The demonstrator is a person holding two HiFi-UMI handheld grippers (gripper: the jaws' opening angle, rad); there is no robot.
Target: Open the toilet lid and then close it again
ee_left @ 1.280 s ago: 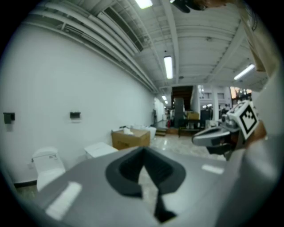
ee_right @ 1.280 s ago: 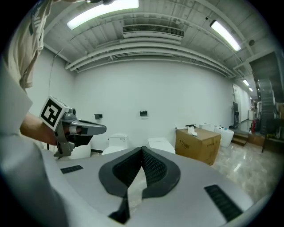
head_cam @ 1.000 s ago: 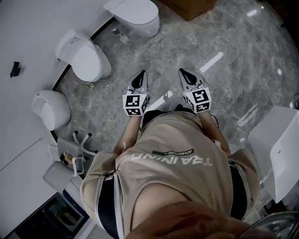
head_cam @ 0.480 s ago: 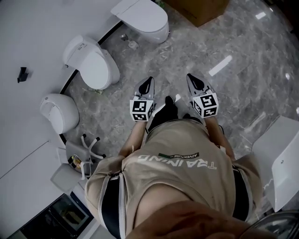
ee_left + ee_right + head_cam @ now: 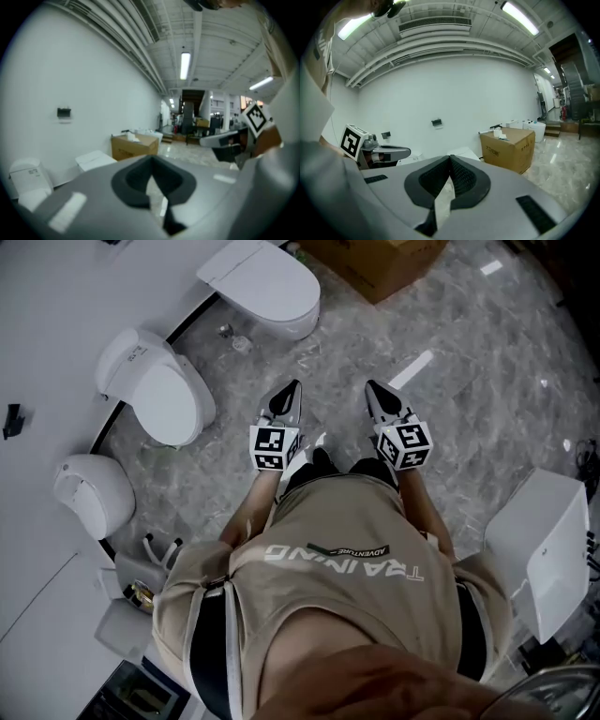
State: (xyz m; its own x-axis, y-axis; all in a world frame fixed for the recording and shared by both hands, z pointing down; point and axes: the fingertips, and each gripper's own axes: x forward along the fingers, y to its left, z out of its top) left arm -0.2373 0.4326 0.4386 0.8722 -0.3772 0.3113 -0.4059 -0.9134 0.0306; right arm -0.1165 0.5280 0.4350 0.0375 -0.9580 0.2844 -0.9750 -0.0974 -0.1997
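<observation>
Shirt (image 5: 342,563) reads ADVENTURE; left tongs (image 5: 292,388), right tongs (image 5: 371,388) closed, empty

Both hand-held grippers (image 5: 292,387) (image 5: 369,387) closed, empty

A grey marbled floor (image 5: 487,362) is seen, streaked with reflected light; a brown cardboard box (image 5: 375,263) is set on it near the white wall (image 5: 56,296); small white items (image 5: 499,133) are laid on the box's top; a small black fixture (image 5: 436,122) is mounted on the wall; a white boxy unit (image 5: 544,554) is placed well apart at the right; strip lights (image 5: 184,65) and a vent (image 5: 435,24) are fitted overhead.
</observation>
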